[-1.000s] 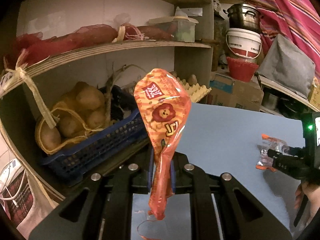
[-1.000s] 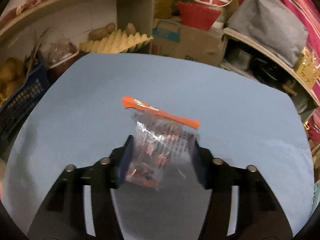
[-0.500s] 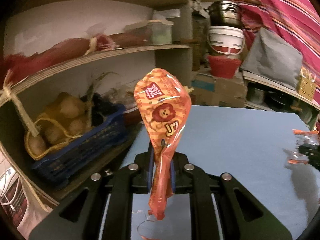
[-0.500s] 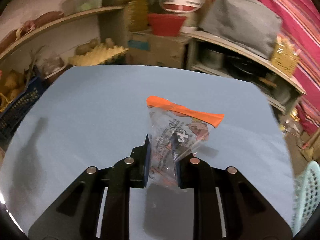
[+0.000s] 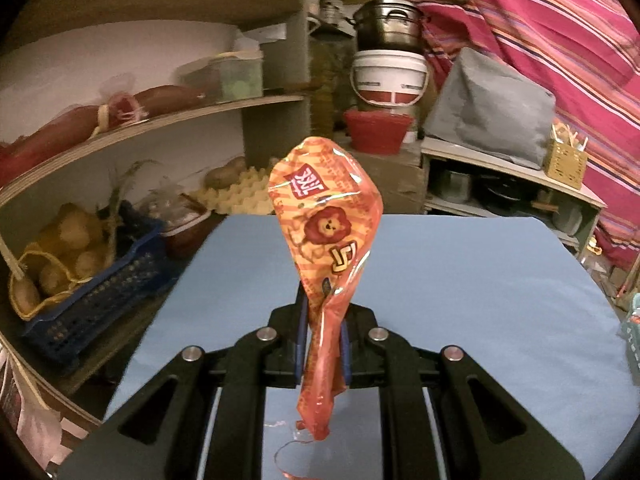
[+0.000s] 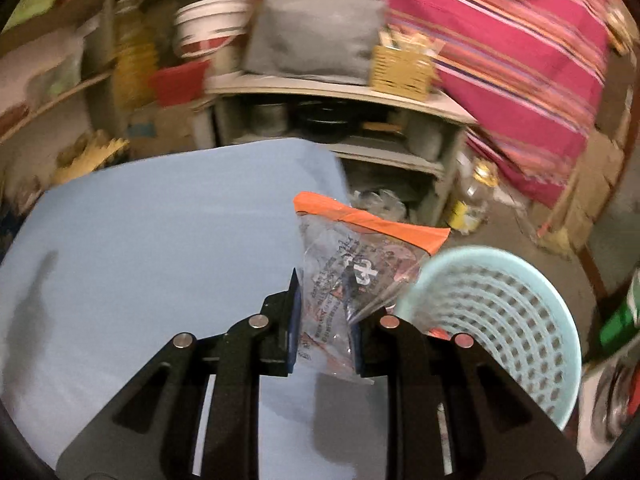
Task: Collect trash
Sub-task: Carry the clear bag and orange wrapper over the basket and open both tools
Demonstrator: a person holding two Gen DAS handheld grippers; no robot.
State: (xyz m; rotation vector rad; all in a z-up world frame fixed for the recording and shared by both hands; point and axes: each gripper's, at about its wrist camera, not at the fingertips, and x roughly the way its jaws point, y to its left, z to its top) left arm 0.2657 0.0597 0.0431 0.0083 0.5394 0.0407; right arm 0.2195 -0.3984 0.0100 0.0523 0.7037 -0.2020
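My left gripper (image 5: 323,336) is shut on an orange snack wrapper (image 5: 326,232) with a lion on it. The wrapper stands up from the jaws above the blue table (image 5: 460,280). In the right wrist view my right gripper (image 6: 323,330) is shut on a clear plastic wrapper (image 6: 352,268) with an orange top strip. It hangs over the table's right edge (image 6: 160,240), just left of a pale green slotted basket (image 6: 492,320) on the floor. That view is blurred by motion.
Wooden shelves (image 5: 160,120) at the left hold a blue crate (image 5: 96,296) of potatoes and egg trays. At the back stand a white bucket (image 5: 388,76), a red tub and a grey covered thing (image 5: 488,112). A striped pink cloth (image 6: 500,60) hangs at the right.
My right gripper shut on the clear wrapper, lifted it and swung right until the basket came into view. My left gripper swung right with the orange wrapper, and the right gripper left its view.
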